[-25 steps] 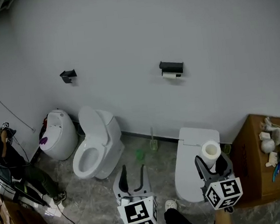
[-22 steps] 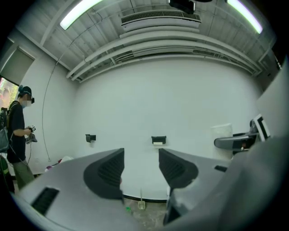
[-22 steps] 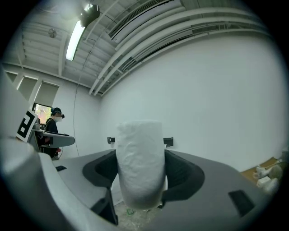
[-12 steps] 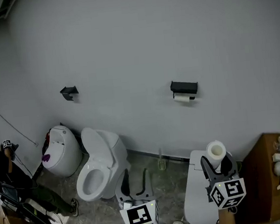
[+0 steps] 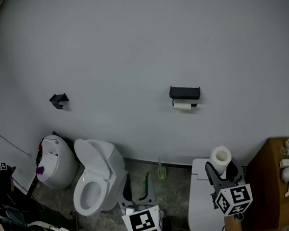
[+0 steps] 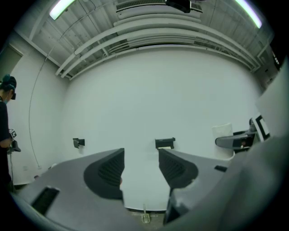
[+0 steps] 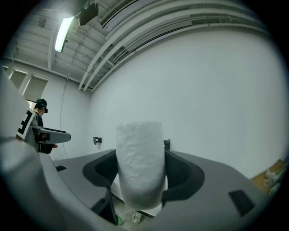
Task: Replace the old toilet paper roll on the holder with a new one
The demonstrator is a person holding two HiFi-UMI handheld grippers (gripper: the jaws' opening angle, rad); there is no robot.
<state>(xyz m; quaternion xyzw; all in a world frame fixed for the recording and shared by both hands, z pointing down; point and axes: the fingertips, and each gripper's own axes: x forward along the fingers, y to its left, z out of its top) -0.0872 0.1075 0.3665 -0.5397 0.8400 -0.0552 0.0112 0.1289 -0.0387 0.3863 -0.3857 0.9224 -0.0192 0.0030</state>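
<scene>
We start with the grey wall (image 5: 127,47), since the job hangs on it. Well below it on the floor stand an open toilet (image 5: 92,177) and a closed toilet (image 5: 201,204), with a wooden cabinet (image 5: 264,182) at the far right.

We judge the task barely begun. Our right gripper (image 5: 222,170) is clamped on the new roll (image 5: 220,156), and its own view shows both jaws pressed against the sides of the white paper (image 7: 139,167), which stands upright between them. So the fresh roll is in hand, low in the head view and well apart from the wall. Our left gripper (image 5: 137,177) has its jaws spread with nothing between them, and through the gap (image 6: 140,155) we see only bare wall.

The black holder (image 5: 184,92) is mounted on the wall, well above and ahead of both grippers. The old roll (image 5: 182,105) sits under it, looking thin, and nothing touches it. As we read it, everything is left to do: reaching the holder, taking the old roll off and fitting the new one.

As for writing, we can read none. The cube (image 5: 142,223) on each gripper carries only black-and-white square patterns, and no brand or label shows on the toilets, holder or paper.
</scene>
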